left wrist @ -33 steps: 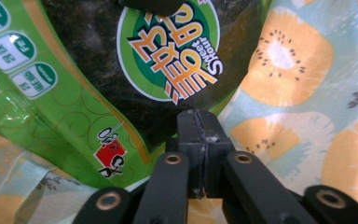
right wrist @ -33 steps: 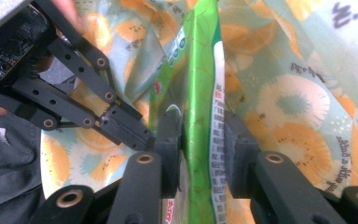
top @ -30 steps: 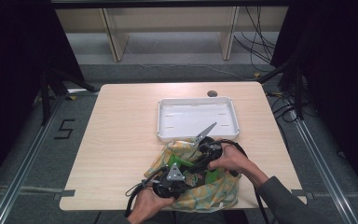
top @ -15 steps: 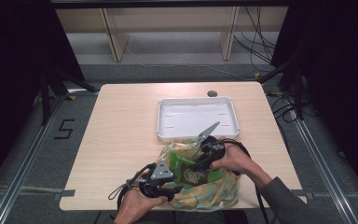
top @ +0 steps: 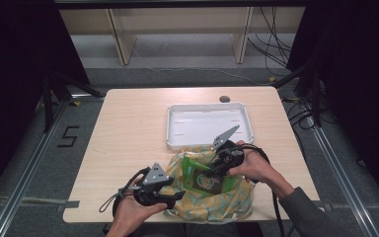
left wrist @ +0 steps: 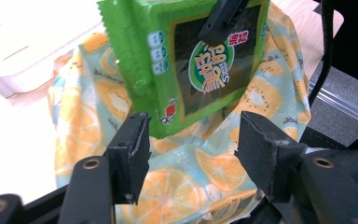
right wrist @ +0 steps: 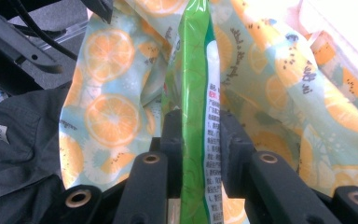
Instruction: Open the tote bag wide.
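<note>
At the table's near edge, the right gripper (top: 216, 168) clamped a green foil snack packet (top: 205, 177) — lifted partway from the citrus-print fabric bag (top: 227, 207); the left gripper (top: 170, 196) gaped empty, the white plastic tray (top: 208, 142) awaiting.

The snack packet (left wrist: 186, 60) is bright green with a dark panel, a round green-and-white logo, and a small red mark at its 7 o'clock corner. The bag (left wrist: 168, 182) beneath it is pale blue, printed with orange citrus slices and yellow kiwi slices speckled with dark seeds. At 12 o'clock on the light wood-grain worktop (top: 128, 128), the tray (top: 208, 106) is white. Both claws are black.
</note>
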`<state>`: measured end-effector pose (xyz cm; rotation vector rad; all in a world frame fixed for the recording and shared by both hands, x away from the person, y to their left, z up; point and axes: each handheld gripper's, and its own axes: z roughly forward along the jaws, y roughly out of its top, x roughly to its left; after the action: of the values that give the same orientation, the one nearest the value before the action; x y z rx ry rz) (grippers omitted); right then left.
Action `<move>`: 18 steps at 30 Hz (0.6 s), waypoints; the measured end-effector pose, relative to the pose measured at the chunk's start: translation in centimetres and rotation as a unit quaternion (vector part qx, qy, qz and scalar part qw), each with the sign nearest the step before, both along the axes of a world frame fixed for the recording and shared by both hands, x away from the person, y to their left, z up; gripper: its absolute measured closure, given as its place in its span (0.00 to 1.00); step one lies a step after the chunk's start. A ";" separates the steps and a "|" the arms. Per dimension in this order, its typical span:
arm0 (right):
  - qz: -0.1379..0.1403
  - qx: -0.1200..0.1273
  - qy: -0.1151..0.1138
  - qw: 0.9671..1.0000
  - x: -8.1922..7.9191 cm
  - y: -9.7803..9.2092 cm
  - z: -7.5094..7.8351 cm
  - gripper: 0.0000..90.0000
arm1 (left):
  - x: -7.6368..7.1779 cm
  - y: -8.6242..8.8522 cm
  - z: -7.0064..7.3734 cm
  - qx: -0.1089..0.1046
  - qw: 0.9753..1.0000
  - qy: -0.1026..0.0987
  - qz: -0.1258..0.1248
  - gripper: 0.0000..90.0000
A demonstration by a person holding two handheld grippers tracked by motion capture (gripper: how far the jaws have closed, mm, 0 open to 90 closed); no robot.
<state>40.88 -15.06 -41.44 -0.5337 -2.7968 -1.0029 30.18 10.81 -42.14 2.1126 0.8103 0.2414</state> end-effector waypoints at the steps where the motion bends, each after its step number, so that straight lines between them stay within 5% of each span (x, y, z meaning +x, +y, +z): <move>1: 0.004 0.001 -0.003 1.000 0.0 -0.1 0.1 0.84 | -0.1 0.1 0.0 -0.008 1.000 0.004 0.008 0.47; 9: -0.002 0.015 -0.009 1.000 -0.2 -0.4 1.3 0.84 | 0.0 1.5 0.7 0.004 1.000 -0.013 0.019 0.43; 18: 0.009 0.040 -0.031 0.999 0.0 -0.7 2.4 0.84 | -0.3 3.3 0.3 -0.001 0.999 -0.008 0.048 0.40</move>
<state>40.83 -15.73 -39.08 -0.4758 -2.7955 -1.1406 29.86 14.09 -41.85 2.0708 0.9037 0.3071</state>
